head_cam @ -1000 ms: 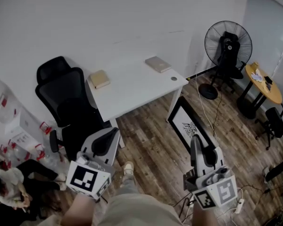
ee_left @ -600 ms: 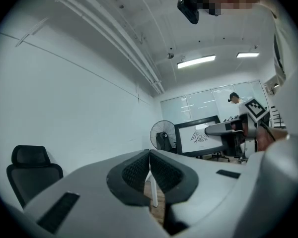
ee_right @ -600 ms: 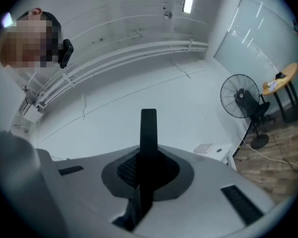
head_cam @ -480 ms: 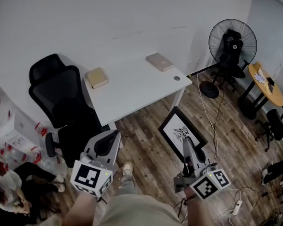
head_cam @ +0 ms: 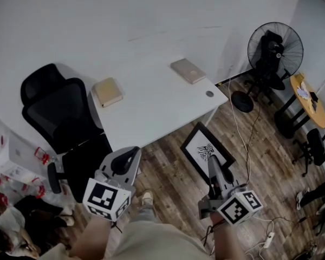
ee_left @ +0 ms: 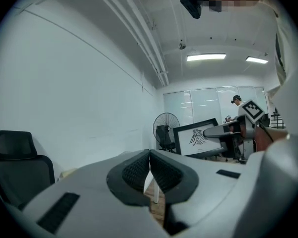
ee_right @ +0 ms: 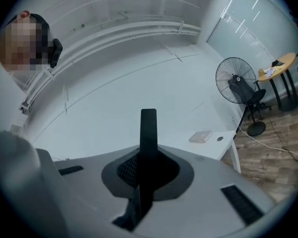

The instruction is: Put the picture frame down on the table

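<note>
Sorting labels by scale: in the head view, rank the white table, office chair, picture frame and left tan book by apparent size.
1. White table and office chair: about alike, not ranked.
2. Picture frame, held nearer the camera, so it looks bigger than it is.
3. Tan book.

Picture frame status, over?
Right tongs shut on picture frame edge. Left tongs shut, empty. Frame in the air, short of the white table. Thick book, thin book along its far side.
</note>
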Demonstrator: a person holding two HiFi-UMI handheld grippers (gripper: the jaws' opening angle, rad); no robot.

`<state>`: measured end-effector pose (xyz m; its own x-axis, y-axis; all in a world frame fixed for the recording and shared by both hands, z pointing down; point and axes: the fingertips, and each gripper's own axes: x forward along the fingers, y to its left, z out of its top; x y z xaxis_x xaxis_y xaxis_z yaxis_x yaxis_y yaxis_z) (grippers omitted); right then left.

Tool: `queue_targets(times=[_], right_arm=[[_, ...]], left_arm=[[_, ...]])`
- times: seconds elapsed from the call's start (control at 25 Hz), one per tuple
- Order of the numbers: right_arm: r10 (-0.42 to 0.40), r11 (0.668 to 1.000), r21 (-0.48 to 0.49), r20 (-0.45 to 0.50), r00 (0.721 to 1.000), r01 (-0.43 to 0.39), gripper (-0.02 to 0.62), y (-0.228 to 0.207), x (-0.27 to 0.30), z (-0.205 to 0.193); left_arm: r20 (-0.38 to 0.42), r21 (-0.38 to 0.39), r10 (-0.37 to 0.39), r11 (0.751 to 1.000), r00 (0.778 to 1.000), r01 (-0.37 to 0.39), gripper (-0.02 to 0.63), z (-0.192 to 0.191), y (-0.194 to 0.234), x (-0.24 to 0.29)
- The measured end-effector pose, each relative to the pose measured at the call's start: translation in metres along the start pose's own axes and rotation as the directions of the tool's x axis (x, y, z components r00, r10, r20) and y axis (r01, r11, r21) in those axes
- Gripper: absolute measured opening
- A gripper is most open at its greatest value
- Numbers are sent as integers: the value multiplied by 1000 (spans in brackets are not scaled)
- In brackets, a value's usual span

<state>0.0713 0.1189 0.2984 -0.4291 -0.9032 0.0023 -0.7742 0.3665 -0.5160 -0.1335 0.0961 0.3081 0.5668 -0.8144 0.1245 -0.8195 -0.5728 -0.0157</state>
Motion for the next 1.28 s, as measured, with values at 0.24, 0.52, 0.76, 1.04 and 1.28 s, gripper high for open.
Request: queue_targets(times=[0.24, 0.52, 0.76, 1.04, 1.28], right_arm=[[-33, 998, 53, -28, 999, 34, 31, -12, 68, -9], [-67, 986, 147, -65, 996, 76, 31, -31, 136, -31], [-90, 958, 263, -99, 991, 114, 31, -48, 171, -54], [-63, 899, 423, -135, 989, 115, 31, -77, 200, -90], [-19, 869, 486, -157, 987, 94, 31, -115, 227, -120]], left_arm=[[-21, -17, -42, 999, 999, 42, 23, -10, 56, 51], [-87, -22, -92, 996, 992, 90, 23, -32, 105, 99], [-135, -65, -124, 991, 983, 116, 23, -53, 124, 124], [-207, -100, -155, 986, 966, 136, 23, -81, 127, 154], [-277, -124, -123, 988, 953, 91, 23, -116, 133, 172]])
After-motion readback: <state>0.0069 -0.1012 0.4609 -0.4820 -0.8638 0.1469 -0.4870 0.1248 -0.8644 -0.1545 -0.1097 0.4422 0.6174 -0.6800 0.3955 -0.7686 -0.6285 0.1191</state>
